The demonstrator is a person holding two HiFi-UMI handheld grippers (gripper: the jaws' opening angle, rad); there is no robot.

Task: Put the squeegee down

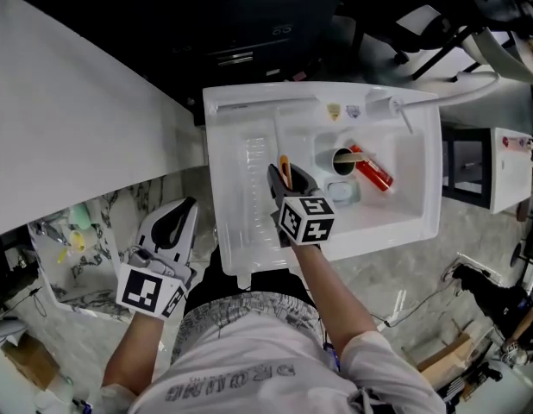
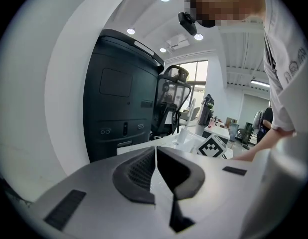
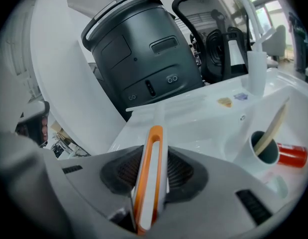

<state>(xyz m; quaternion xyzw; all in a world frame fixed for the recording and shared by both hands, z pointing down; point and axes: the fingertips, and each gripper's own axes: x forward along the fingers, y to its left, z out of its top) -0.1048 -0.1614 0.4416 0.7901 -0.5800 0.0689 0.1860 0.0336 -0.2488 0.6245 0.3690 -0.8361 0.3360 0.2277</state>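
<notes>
The squeegee [image 3: 150, 178] has an orange handle with a white inset and stands upright between my right gripper's [image 3: 152, 169] pads. My right gripper is shut on it. In the head view the right gripper [image 1: 285, 182] hangs over the ribbed drainboard [image 1: 249, 171] of a white sink unit, just left of the basin, and the squeegee's orange tip [image 1: 285, 167] pokes out past the jaws. My left gripper [image 1: 184, 211] hovers to the left of the sink unit, off its edge. Its jaws meet at the tips with nothing between them, as the left gripper view [image 2: 155, 156] shows.
In the basin [image 1: 403, 188] stand a round cup with a wooden stick [image 1: 344, 159] and a red bottle [image 1: 373, 168]; a white tap [image 1: 396, 110] sits on the far rim. A dark grey machine [image 3: 144, 59] stands behind the sink. A white panel [image 1: 68, 119] runs along the left.
</notes>
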